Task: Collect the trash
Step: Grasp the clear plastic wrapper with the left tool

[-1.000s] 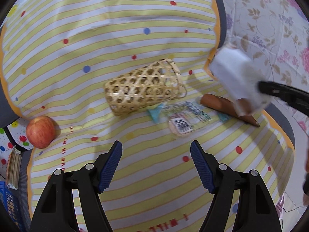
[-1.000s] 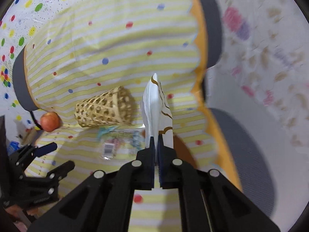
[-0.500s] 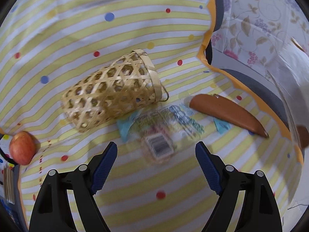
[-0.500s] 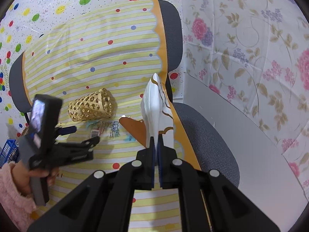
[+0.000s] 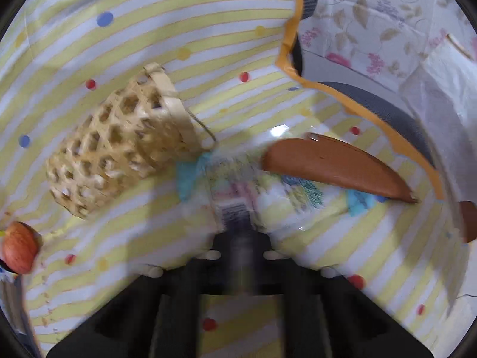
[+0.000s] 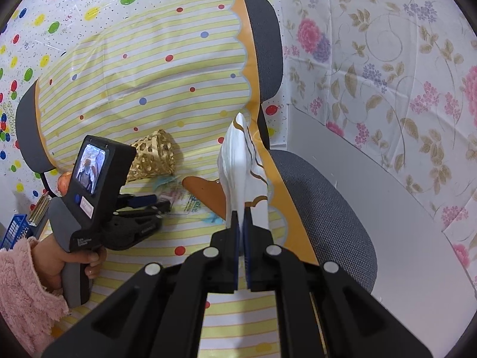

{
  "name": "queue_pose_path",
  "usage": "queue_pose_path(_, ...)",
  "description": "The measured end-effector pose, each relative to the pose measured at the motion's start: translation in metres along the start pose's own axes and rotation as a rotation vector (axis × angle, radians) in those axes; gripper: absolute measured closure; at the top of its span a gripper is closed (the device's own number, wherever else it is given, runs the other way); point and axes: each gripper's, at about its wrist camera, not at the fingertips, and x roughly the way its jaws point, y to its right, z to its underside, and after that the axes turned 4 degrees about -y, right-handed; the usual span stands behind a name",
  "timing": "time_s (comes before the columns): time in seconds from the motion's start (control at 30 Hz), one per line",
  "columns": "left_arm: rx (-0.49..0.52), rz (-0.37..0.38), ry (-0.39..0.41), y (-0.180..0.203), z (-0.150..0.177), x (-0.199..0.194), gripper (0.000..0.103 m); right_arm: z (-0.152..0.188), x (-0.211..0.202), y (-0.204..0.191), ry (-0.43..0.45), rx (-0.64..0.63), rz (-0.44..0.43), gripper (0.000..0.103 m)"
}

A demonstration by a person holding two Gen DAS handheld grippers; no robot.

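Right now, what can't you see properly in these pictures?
- Left claw: tips blurred in the left view. It has just been closing at the wrapper; whether it pinches it is unclear.
- Wrapper print: smeared by blur in the left view, tiny in the right.
- Apple: cut off by the left view's edge.
- Brown dish: partly hidden behind the white bag in the right view.

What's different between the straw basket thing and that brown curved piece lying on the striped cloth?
The woven basket is pale straw with open lattice holes; the brown curved piece is solid, smooth and reddish-brown. The basket is bulky and rounded, lying tipped on its side; the brown piece is flat, slim and tapers to a point. Both rest on the striped cloth, either side of a clear wrapper.
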Motion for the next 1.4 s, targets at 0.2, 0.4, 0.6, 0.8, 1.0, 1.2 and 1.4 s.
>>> queue_pose_path(0.2,-0.083,0.087,0.041,-0.017,0.03,-0.031,0.103,0.01,-0.009,0.001,-0.009,0.01,-0.005,0.1)
queue_pose_path(0.4,-0.124,0.103,0.099,-0.043,0.071,-0.081,0.103,0.022,-0.027,-0.005,-0.003,0.017,-0.023,0.1)
queue_pose_path(0.6,-0.142,0.044,0.106,-0.053,0.068,-0.081,0.032,0.029,-0.037,-0.017,-0.004,0.016,-0.036,0.1)
queue_pose_path(0.8,-0.104,0.027,0.068,-0.041,0.042,-0.049,0.021,0.029,-0.04,-0.016,0.002,0.024,-0.028,0.1)
queue_pose_path(1.0,-0.033,-0.014,0.028,-0.026,0.006,-0.007,0.021,0.025,-0.028,-0.001,-0.009,0.045,-0.021,0.1)
queue_pose_path(1.2,0.025,0.016,-0.024,-0.017,-0.007,0.013,0.021,0.024,-0.013,0.011,-0.028,0.06,-0.027,0.1)
queue_pose_path(1.4,0.05,0.024,-0.003,-0.007,0.001,0.005,0.043,0.024,-0.005,0.015,-0.034,0.072,-0.043,0.1)
